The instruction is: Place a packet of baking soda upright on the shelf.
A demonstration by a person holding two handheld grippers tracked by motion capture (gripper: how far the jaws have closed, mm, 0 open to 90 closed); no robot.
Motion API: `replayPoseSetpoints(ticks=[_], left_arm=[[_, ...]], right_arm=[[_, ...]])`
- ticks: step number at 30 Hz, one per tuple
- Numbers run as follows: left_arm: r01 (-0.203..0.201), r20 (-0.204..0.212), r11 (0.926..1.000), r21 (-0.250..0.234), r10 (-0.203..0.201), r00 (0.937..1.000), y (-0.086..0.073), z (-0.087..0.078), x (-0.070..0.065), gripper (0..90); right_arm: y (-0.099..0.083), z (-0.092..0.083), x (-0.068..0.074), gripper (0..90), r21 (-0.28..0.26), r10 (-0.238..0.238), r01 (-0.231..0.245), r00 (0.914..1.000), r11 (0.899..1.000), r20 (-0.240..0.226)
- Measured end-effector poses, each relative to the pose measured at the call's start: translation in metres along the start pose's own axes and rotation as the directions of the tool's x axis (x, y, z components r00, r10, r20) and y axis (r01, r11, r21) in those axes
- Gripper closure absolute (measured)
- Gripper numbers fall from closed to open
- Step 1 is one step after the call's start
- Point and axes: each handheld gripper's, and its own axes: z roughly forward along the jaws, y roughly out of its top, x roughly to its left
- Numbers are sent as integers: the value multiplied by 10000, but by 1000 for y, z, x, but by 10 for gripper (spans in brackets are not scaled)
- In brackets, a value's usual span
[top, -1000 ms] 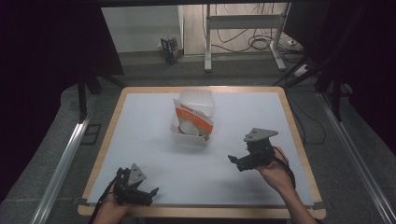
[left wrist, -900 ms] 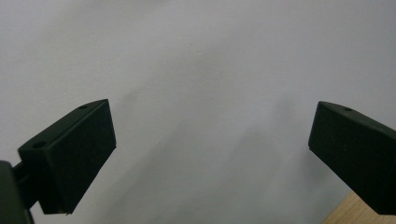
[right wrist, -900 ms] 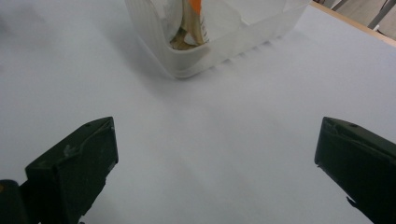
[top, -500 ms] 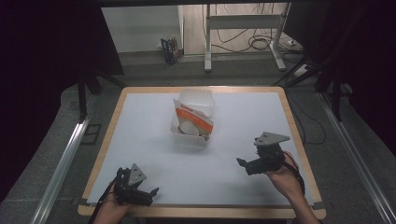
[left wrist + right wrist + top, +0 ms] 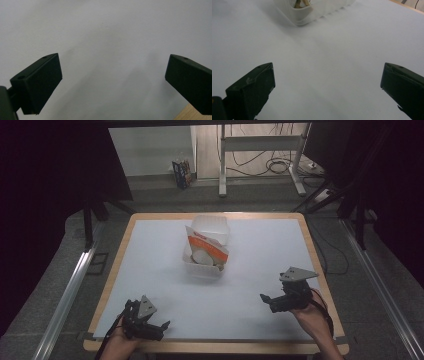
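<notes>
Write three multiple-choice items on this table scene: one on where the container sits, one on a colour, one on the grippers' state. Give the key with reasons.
1. Where is the white container?
A. near the table's middle
B. at the near left corner
C. off the table

2. What colour marks the packet in it?
A. blue
B. orange
C. green

3. How do the left gripper and right gripper stand?
A. both open, empty
B. both shut
C. one holding the packet

Key: 1 A, it sits centrally on the white table; 2 B, orange print shows; 3 A, jaws wide apart over bare surface.
</notes>
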Motion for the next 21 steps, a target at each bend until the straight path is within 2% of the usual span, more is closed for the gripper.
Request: replayPoseSetpoints(ticks=[8,21], left_arm=[[52,-2,10000,17,-52,10000,0,0,0,10],[99,22,10000,11,-99,9999,0,0,0,10]], right_arm=[[-12,-9,-4,0,11,272,-272,9995,9996,166],[-30,-25,-8,0,168,521,-535,9959,9984,744]])
